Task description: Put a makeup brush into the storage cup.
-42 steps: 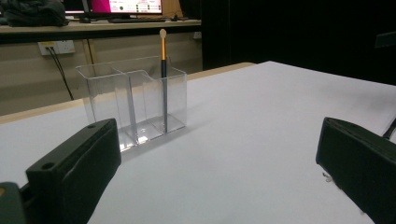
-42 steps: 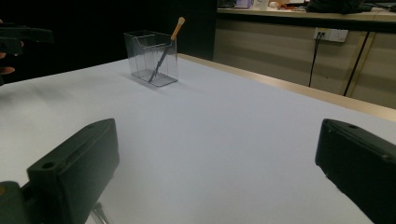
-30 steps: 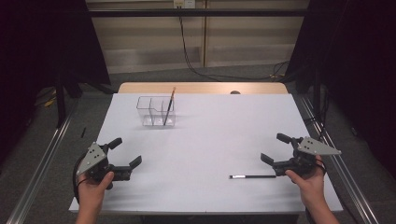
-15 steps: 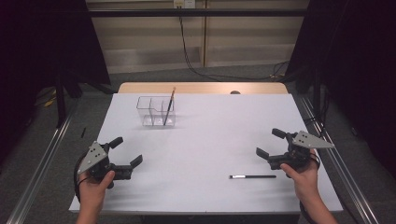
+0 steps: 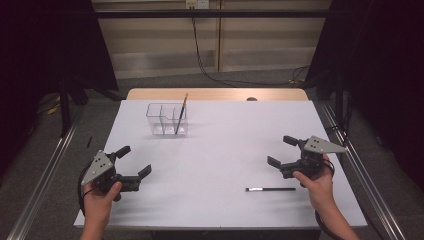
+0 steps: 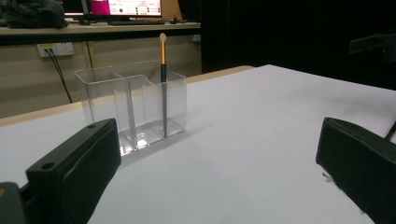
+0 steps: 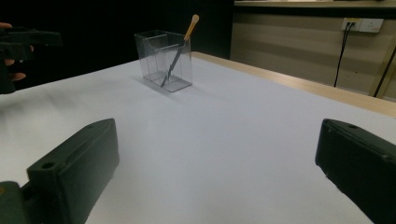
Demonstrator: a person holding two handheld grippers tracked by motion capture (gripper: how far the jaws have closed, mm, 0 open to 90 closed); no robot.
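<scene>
Since a second ago the right gripper (image 5: 284, 151) has lifted away from the thin black brush (image 5: 270, 189) and drifted up the table, while the brush has stayed flat where it was, on the white table (image 5: 225, 145) near the person's edge. That brush now lies just below and a little left of the right gripper, apart from it, with its pale-banded end pointing toward the table's middle. Right jaws stand wide apart with nothing between them, as the right gripper view confirms (bare white surface shows between the two black jaws). On the other side, the left gripper (image 5: 134, 161) has kept its place near the table's left front corner, its jaws likewise spread and empty. Toward the far left of the table stands a clear divided organizer (image 5: 166, 119), well apart from both grippers. One brush with an orange-gold handle (image 5: 181, 112) already leans inside its right-hand compartment as seen from above, tip poking above the rim. From the left gripper view the organizer (image 6: 133, 105) appears ahead between the jaws, the upright brush (image 6: 163, 70) against its nearer wall.
</scene>
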